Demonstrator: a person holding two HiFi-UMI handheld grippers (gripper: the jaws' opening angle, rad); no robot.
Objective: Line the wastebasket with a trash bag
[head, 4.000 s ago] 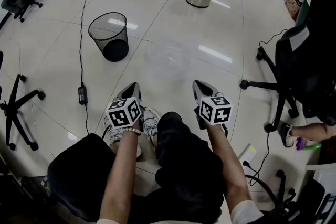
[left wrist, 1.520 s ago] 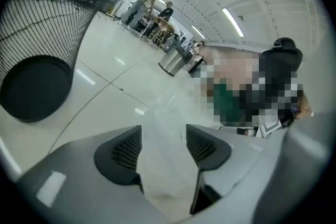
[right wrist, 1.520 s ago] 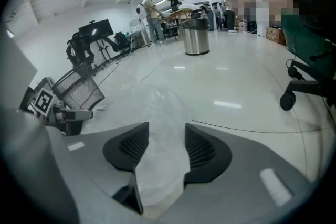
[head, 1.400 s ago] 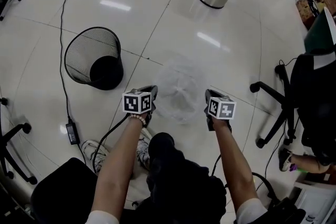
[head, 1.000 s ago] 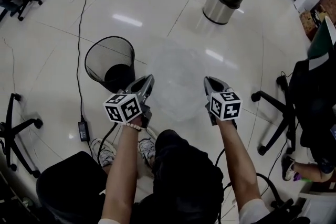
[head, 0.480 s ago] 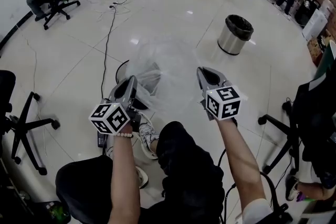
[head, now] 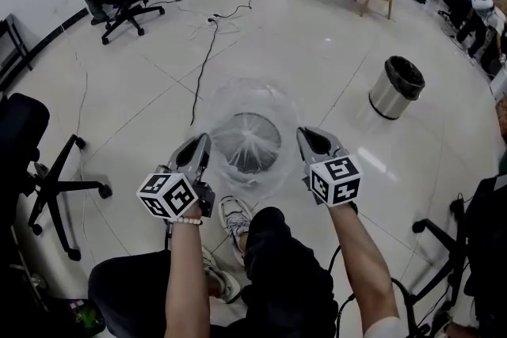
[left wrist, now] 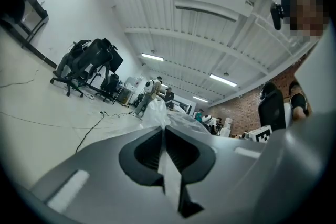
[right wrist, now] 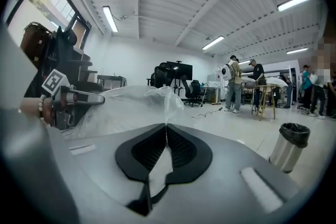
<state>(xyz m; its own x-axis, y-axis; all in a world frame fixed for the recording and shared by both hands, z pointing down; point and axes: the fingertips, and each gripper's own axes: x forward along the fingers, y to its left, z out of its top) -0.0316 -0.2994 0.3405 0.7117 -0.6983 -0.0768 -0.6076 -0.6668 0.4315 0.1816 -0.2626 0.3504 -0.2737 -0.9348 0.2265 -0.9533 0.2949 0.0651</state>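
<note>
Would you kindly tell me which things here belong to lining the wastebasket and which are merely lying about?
In the job: clear trash bag, pinched by left tongs and right tongs; mesh wastebasket seen through it.
Lying about: steel bin, floor cable, office chair.

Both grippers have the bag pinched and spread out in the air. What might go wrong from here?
1. The left gripper and right gripper each pinch only a thin edge of the clear trash bag. Pulling wider might slip or tear the film.
2. The wastebasket shows only dimly through the bag, so lowering the mouth around its rim may miss.
3. A cable lies on the floor close by and might snag a foot.
</note>
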